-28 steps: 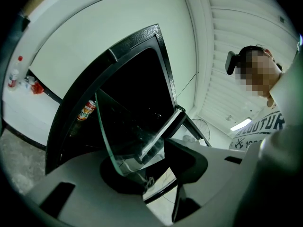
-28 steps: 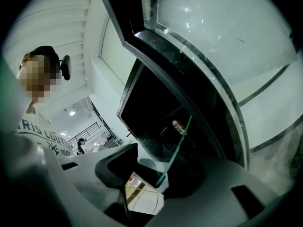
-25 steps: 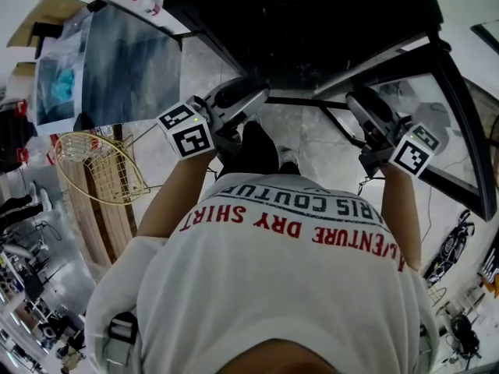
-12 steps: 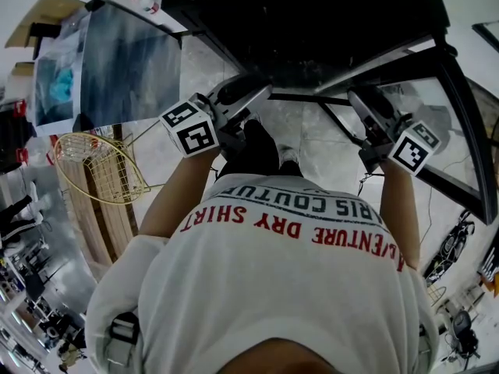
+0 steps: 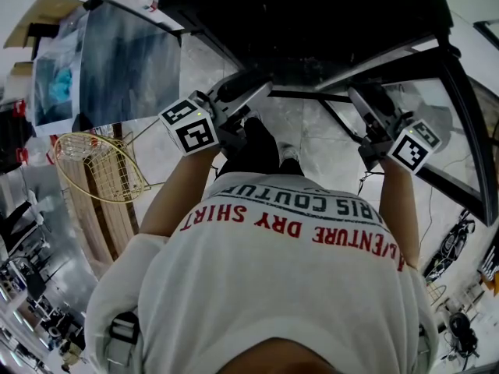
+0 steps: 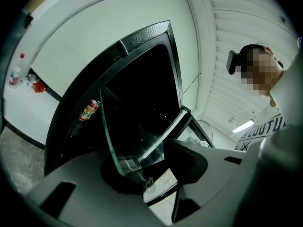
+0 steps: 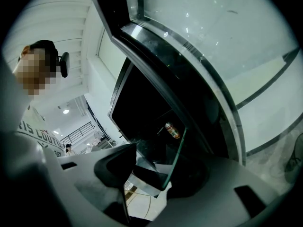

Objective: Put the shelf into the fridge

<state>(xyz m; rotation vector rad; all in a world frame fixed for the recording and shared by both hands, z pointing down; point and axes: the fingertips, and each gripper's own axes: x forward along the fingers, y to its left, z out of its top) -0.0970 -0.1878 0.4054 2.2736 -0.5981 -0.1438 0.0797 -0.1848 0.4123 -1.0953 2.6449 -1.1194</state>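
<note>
The glass shelf [image 5: 312, 100] lies level at the mouth of the black fridge [image 5: 312, 14], its near edge between my two grippers. In the left gripper view the shelf's corner [image 6: 128, 145] rests against one pad of my left gripper [image 6: 151, 160], and a bright gap shows before the other pad. In the right gripper view the shelf's green edge [image 7: 175, 160] lies along one jaw of my right gripper [image 7: 151, 167]. Those jaws have just been opening, with the glass still between them and a gap to the other pad. From above, my left gripper [image 5: 261, 88] and right gripper [image 5: 362, 96] point into the fridge.
A drink can [image 6: 88, 110] stands deep inside the fridge. The can [image 7: 172, 130] also shows in the right gripper view. The fridge's glass door [image 5: 129, 61] hangs open at the left. A wire basket [image 5: 97, 166] sits on a wooden stand on the left. A black frame [image 5: 464, 131] runs close on the right.
Little differs: both grippers stay at the fridge mouth, and the left one has nudged slightly towards the fridge.
</note>
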